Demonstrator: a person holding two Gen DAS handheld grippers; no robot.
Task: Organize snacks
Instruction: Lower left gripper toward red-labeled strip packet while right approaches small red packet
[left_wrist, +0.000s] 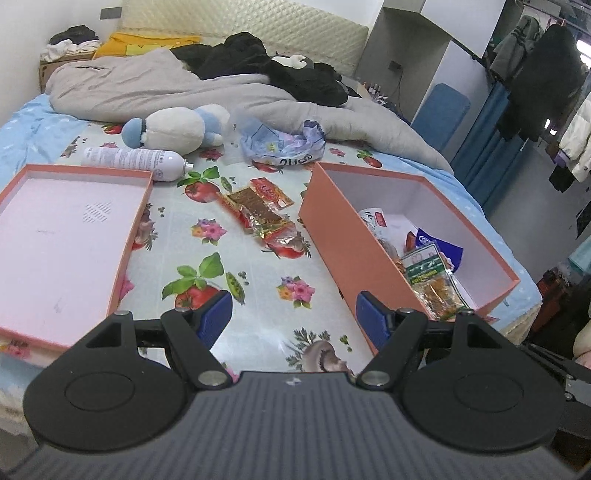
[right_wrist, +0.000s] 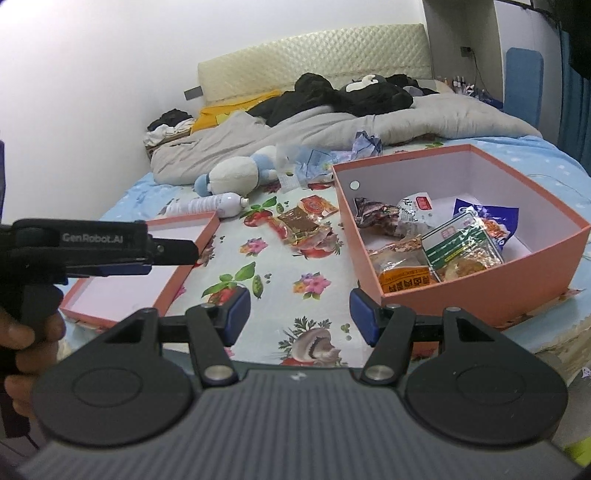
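An orange box (left_wrist: 332, 236) (right_wrist: 480, 273) sits on the right side of the bed. Inside it lie several snack packets, among them a green-labelled packet (left_wrist: 432, 280) (right_wrist: 458, 240). Loose red and gold snack packets (left_wrist: 258, 210) (right_wrist: 306, 221) lie on the flowered sheet between the box and its shallow lid (left_wrist: 74, 236) (right_wrist: 177, 273). My left gripper (left_wrist: 293, 317) hovers open over the sheet near the bed's front edge, well short of the loose packets. My right gripper (right_wrist: 301, 315) is also open with nothing between its fingers, just left of the box's near corner.
A white spray bottle (left_wrist: 136, 158), a white and blue plush toy (left_wrist: 177, 129) and a crumpled plastic bag (left_wrist: 284, 142) lie beyond the packets. A grey duvet (left_wrist: 166, 85) and black clothes cover the far half. A hand (right_wrist: 26, 332) holds the left gripper (right_wrist: 177, 253).
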